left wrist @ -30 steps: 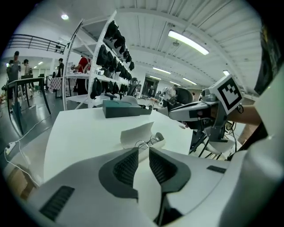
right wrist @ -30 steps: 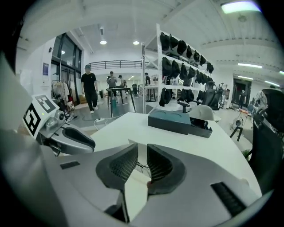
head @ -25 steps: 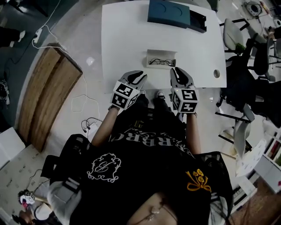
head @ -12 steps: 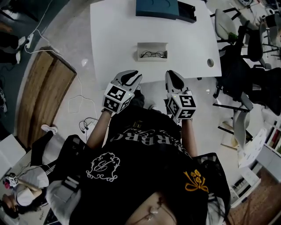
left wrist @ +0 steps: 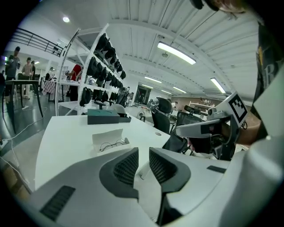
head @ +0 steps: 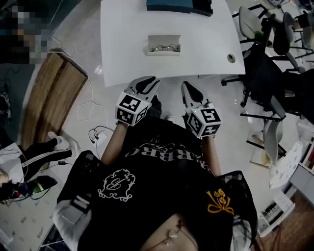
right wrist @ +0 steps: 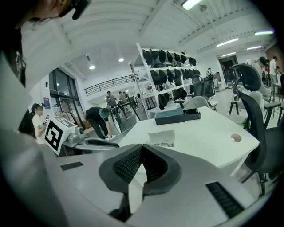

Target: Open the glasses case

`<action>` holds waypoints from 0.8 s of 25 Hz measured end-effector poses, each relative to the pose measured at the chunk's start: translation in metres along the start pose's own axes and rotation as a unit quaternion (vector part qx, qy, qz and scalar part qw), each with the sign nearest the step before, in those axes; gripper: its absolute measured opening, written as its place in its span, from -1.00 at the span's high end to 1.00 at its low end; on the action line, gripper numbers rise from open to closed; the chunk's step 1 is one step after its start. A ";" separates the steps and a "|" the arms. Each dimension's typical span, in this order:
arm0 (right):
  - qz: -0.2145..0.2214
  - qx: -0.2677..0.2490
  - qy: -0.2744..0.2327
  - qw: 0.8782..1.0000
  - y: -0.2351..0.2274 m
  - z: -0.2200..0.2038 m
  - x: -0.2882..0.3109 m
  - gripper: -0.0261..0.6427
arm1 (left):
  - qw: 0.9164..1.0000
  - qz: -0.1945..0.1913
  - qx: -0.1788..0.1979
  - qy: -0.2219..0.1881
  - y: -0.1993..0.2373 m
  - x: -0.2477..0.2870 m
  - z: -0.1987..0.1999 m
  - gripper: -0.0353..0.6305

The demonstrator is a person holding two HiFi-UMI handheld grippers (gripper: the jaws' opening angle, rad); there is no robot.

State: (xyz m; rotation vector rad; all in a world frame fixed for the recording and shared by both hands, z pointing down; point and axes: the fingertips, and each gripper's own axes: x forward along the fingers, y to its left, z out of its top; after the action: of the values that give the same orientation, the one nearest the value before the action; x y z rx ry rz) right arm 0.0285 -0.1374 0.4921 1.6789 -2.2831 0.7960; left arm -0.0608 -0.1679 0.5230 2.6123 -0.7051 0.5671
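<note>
The glasses case (head: 163,44) is a pale open tray on the white table (head: 127,49), with thin wire glasses (head: 164,48) lying inside. Both gripper views show the case too (left wrist: 108,138) (right wrist: 161,138). My left gripper (head: 147,81) hangs short of the table's near edge, over the floor. Its jaws stand a little apart with nothing between them (left wrist: 143,155). My right gripper (head: 189,87) is beside it, also off the table, with its pads (right wrist: 142,150) shut together and empty. Neither gripper touches the case.
A dark teal box (head: 176,5) sits at the table's far edge behind the case. A round cable hole (head: 231,58) is near the table's right corner. Office chairs (head: 274,34) stand to the right. A wooden board (head: 44,103) and cables lie on the floor at left.
Both grippers have drawn back from the table's near edge toward the person. The right jaws have come together. The case stays open on the table.
</note>
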 end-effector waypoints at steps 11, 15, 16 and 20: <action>0.084 0.008 -0.013 0.996 0.042 -0.036 -0.087 0.88 | 0.999 0.024 0.003 -0.033 -0.100 -0.053 -0.013 0.73; 0.105 0.009 -0.019 0.994 0.055 -0.049 -0.112 0.88 | 0.998 0.036 -0.005 -0.044 -0.127 -0.073 -0.024 0.76; 0.106 0.007 -0.020 0.994 0.057 -0.053 -0.119 0.88 | 0.998 0.037 -0.005 -0.044 -0.135 -0.076 -0.028 0.77; 0.113 0.002 -0.023 0.993 0.064 -0.065 -0.142 0.88 | 0.998 0.041 -0.011 -0.046 -0.162 -0.088 -0.042 0.78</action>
State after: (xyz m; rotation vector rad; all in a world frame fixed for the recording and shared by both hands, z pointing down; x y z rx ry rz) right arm 0.0070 0.0266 0.4618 1.4729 -2.5369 0.8117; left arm -0.0545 0.0152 0.4773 2.6134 -0.8443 0.4629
